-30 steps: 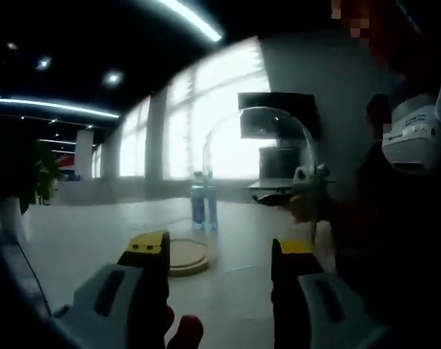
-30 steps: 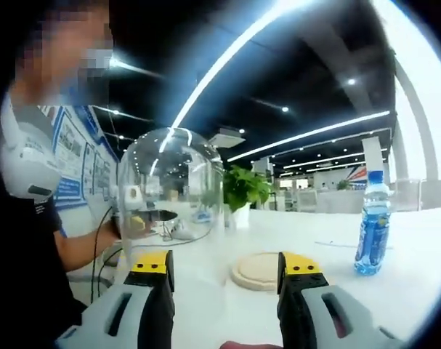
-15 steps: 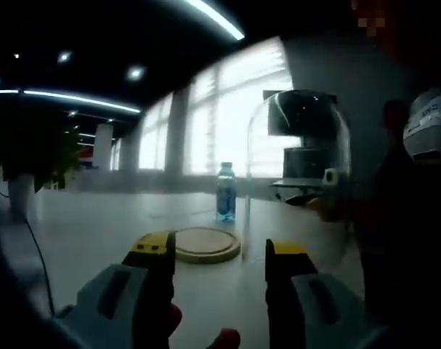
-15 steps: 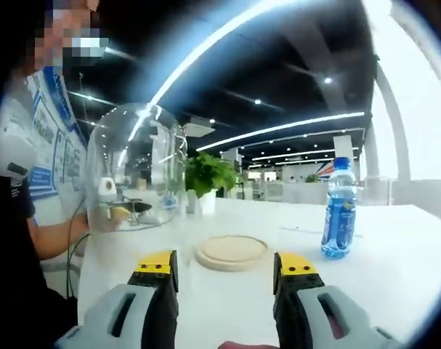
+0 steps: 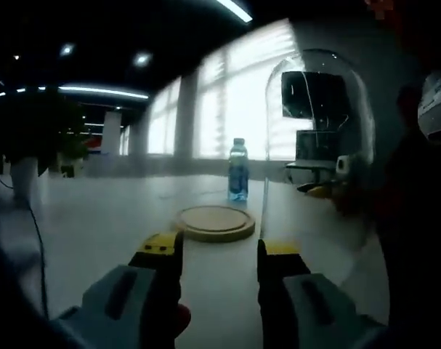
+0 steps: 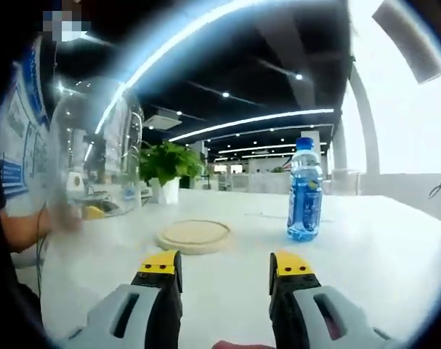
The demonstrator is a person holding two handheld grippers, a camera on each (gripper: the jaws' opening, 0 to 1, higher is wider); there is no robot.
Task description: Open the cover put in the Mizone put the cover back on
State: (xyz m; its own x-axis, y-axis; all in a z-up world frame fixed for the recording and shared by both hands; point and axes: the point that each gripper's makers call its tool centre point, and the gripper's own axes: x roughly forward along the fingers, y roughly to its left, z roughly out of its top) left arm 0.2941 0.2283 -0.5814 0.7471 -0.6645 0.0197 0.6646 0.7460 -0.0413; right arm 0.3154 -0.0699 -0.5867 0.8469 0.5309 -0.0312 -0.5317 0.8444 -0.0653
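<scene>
two yellow-tipped jaws of the left gripper (image 5: pixel 219 251) rise from the bottom of the left gripper view, parted with a clear gap and nothing between them. beyond the tips, at frame centre, a round wooden base (image 5: pixel 214 222) lies flat on the white table (image 5: pixel 89 225). a blue mizone bottle (image 5: pixel 238 171) stands upright behind the base, just above centre, apart from it. a clear glass dome cover (image 5: pixel 318 138) fills the right half of that frame, off the base and lifted to the side; its lower edge runs down toward the lower right. whether anything grips it cannot be told from this view. a dark-clothed person (image 5: pixel 416 218) occupies the far right edge.

in the right gripper view the right gripper (image 6: pixel 225 263) shows the same stance: jaws apart, nothing held. past the tips, slightly left of centre, the wooden base (image 6: pixel 194 235) sits bare on the table (image 6: pixel 365 247). the mizone bottle (image 6: pixel 305 191) stands upright at right of centre, well clear of the base, cap on. the glass dome cover (image 6: pixel 93 167) appears blurred at the left of the frame, beside the person's arm (image 6: pixel 27 225). a potted green plant (image 6: pixel 166 167) stands on the table behind the base, upper left of centre.
</scene>
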